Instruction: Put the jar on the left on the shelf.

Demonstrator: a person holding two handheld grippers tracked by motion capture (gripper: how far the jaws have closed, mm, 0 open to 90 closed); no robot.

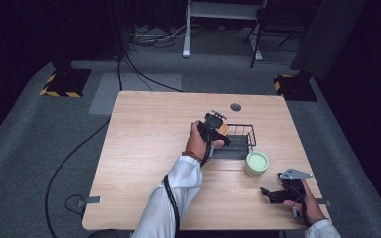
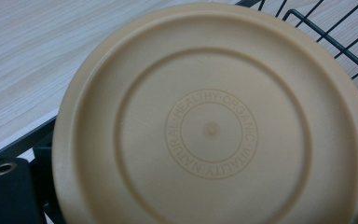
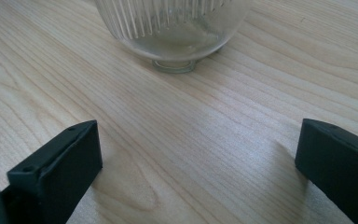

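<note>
Left claw (image 1: pixel 217 130) hangs over the near left corner of the wire basket (image 1: pixel 241 140), at the middle of the desk (image 1: pixel 144 144). Its own view looks flat onto a tan lid (image 2: pixel 212 126), round and stamped with ringed lettering, which sits right in front of it with the basket's wires behind. Whether this claw grips the lid I cannot tell, since its jaws are hidden; in the high view a bit of tan shows just beside the claw at the basket's edge.

Further right stands a glass jar (image 1: pixel 256 163) with a pale green top, just off the basket's near right corner. Right claw (image 1: pixel 269 194) rests low at the desk's near right edge, jaws spread wide and empty. It points at the jar's ribbed glass base (image 3: pixel 173 28), which lies a little ahead, apart from both jaws.
</note>
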